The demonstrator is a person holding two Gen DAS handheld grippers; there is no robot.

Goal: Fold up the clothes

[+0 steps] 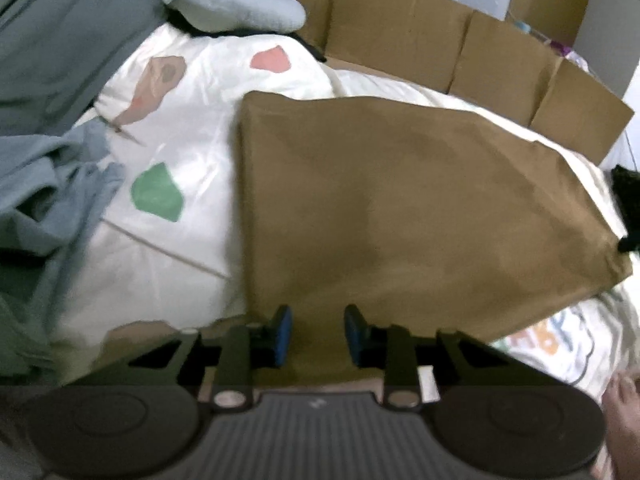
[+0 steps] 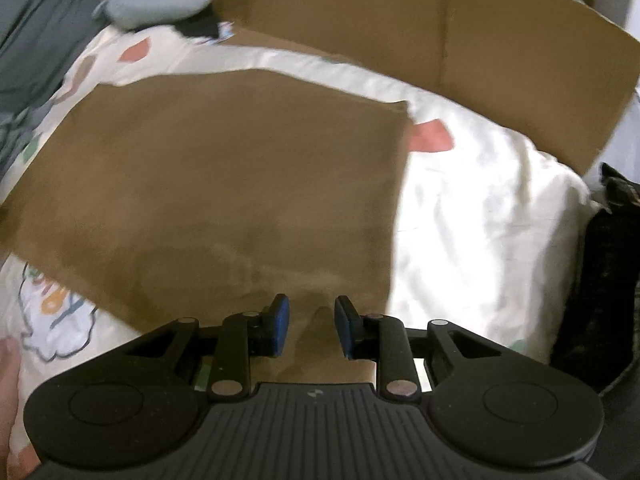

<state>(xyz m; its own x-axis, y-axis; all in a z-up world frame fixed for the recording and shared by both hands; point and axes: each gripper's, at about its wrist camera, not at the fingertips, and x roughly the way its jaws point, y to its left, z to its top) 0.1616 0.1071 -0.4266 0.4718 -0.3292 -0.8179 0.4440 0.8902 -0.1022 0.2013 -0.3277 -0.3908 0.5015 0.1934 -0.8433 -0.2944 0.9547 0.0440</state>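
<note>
A brown garment [image 1: 400, 208] lies spread flat as a folded rectangle on a white patterned quilt [image 1: 180, 128]. My left gripper [image 1: 318, 330] is at the garment's near edge. Its blue pads stand apart, and brown cloth fills the gap without being visibly pinched. In the right wrist view the same brown garment [image 2: 224, 176] reaches from the left side to the middle. My right gripper [image 2: 312, 328] sits over its near right corner. A small raised pucker of cloth lies between its parted pads, clear of both.
Cardboard panels [image 1: 400, 28] [image 2: 480, 40] stand along the far side of the bed. A grey neck pillow [image 1: 240, 4] lies at the far left. Crumpled grey-blue clothes [image 1: 48, 184] are piled on the left. A dark object [image 2: 600, 280] sits at the right edge. A bare hand [image 1: 620, 408] shows low right.
</note>
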